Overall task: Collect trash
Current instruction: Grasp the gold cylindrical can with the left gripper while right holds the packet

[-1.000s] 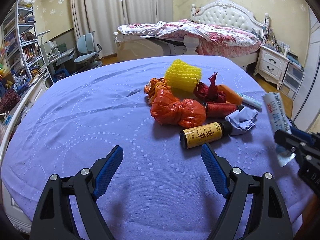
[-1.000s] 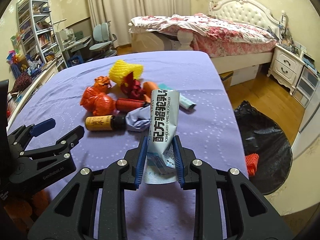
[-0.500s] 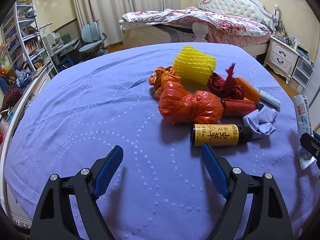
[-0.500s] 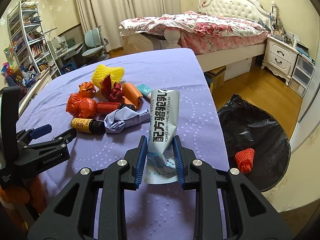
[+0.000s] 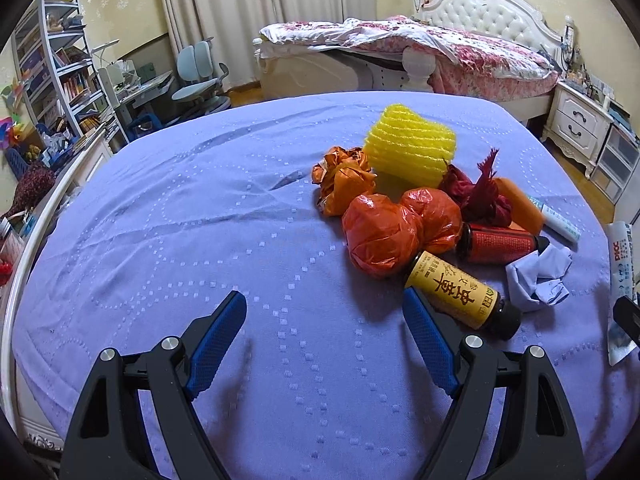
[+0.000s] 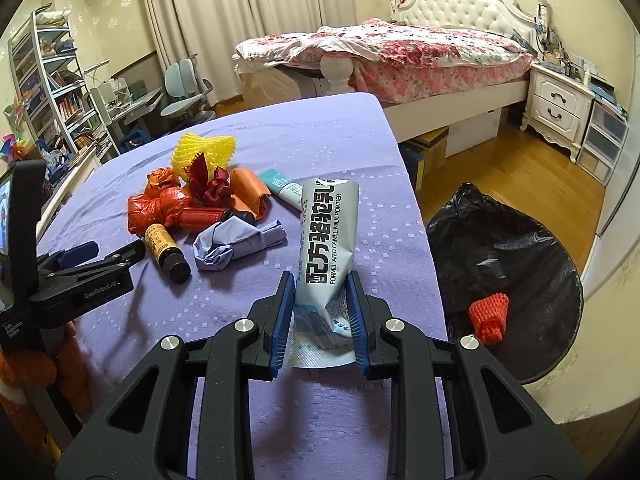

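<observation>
My right gripper [image 6: 320, 288] is shut on a silver milk powder packet [image 6: 326, 236] and holds it upright above the purple table [image 6: 320, 144], near its right edge. The packet also shows at the right edge of the left wrist view [image 5: 620, 276]. A black-lined trash bin [image 6: 516, 240] stands on the floor to the right, with an orange foam net [image 6: 490, 314] inside. My left gripper [image 5: 324, 312] is open and empty, low over the table, its right finger next to a yellow bottle [image 5: 460, 294]. Trash lies piled ahead: orange bags [image 5: 396, 226], yellow foam net [image 5: 412, 144], red bottle [image 5: 500, 242], crumpled purple paper [image 5: 538, 276].
A bed [image 6: 400, 48] stands behind the table, a white nightstand [image 6: 560, 104] to its right. Shelves, a desk and chairs [image 5: 196, 76] fill the far left. A teal tube [image 6: 282, 186] and a red ribbon [image 6: 212, 184] lie in the pile.
My right gripper has swung right with the packet, bringing the trash bin further into view. My left gripper has moved forward, closer to the pile and the yellow bottle.
</observation>
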`<state>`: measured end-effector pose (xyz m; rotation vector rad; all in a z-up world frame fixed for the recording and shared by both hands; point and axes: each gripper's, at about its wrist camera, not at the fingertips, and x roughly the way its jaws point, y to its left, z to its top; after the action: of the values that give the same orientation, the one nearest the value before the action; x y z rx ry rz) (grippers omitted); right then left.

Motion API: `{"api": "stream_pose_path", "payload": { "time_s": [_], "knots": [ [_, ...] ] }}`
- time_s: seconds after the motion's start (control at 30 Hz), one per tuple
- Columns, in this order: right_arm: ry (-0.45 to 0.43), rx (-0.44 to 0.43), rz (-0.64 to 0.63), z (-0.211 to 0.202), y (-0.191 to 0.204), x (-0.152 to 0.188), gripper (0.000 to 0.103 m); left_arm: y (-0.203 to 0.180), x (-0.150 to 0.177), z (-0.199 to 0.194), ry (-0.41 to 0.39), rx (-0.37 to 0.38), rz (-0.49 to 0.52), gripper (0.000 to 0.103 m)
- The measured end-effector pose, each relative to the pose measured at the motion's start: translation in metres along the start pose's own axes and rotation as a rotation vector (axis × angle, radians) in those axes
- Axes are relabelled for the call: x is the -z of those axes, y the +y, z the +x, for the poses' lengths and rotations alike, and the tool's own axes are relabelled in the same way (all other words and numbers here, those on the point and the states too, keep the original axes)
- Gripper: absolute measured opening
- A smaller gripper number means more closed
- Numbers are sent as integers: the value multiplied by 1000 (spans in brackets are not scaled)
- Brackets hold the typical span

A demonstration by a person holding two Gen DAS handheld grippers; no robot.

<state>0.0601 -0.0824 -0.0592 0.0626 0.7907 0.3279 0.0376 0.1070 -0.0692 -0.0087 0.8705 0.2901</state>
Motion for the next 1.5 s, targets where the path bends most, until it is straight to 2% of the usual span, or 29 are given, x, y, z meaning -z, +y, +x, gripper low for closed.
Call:
{"api": "stream_pose_path", "payload": {
  "time_s": [0.3, 0.53, 0.83, 0.97, 1.2, 1.27, 1.3, 1.5],
  "knots": [
    [-3, -7, 17, -1, -7, -1, 26, -20, -11, -13, -21, 57, -20, 80],
    [0, -9, 36, 0, -13, 0, 26, -43, -14, 3, 15, 65, 3, 80],
    [3, -26, 33, 1, -12, 0, 26, -32, -3, 2, 43, 79, -1, 80],
    [4, -28, 31, 1, -11, 2, 26, -28, 1, 3, 58, 108, -10, 65],
    [5, -28, 30, 1, -11, 2, 26, -26, 9, -3, 46, 136, -5, 49],
    [4, -28, 30, 1, -11, 2, 26, -26, 11, -3, 39, 144, 5, 35],
    [4, -28, 30, 1, -11, 2, 26, -26, 11, -4, 33, 156, 8, 32],
    [5, -25, 27, 1, -10, 3, 26, -27, 12, -6, 17, 172, 28, 28]
  ]
}}
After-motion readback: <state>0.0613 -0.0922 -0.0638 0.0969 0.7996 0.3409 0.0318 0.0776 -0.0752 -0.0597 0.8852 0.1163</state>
